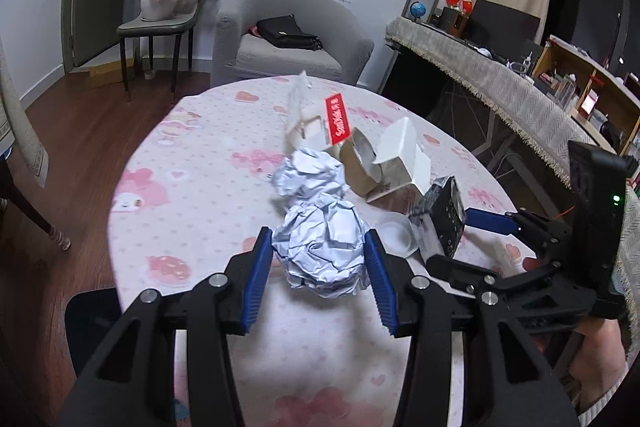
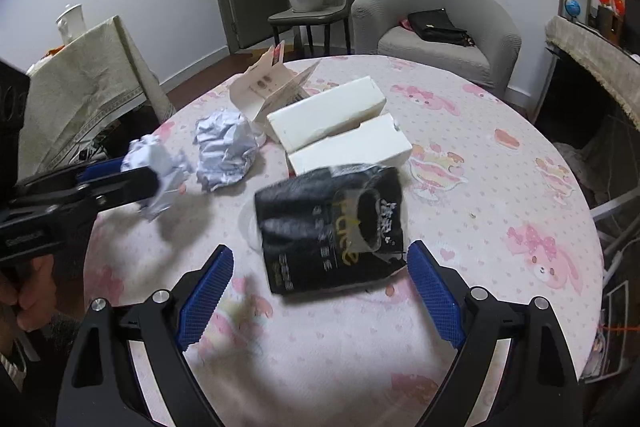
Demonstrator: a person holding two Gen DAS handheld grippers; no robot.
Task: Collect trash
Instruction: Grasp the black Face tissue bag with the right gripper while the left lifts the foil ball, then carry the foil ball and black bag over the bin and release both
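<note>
A round table with a pink patterned cloth (image 1: 192,211) (image 2: 500,187) carries the trash. My left gripper (image 1: 319,243) is shut on a crumpled white paper ball (image 1: 324,251); it also shows in the right wrist view (image 2: 154,171) at the left. A second paper ball (image 1: 308,175) (image 2: 226,151) lies just beyond. My right gripper (image 2: 320,263) is open, its blue fingers (image 2: 434,297) on either side of a black plastic wrapper (image 2: 332,227) (image 1: 448,215), not touching it.
Two white boxes (image 2: 340,131), an opened card package (image 2: 268,83) with a red label (image 1: 336,119), a tape roll (image 1: 362,163) and a small white lid (image 1: 394,233) lie on the table. A grey armchair (image 1: 288,35), a chair with plants (image 1: 168,3) and a sideboard (image 1: 500,83) stand around.
</note>
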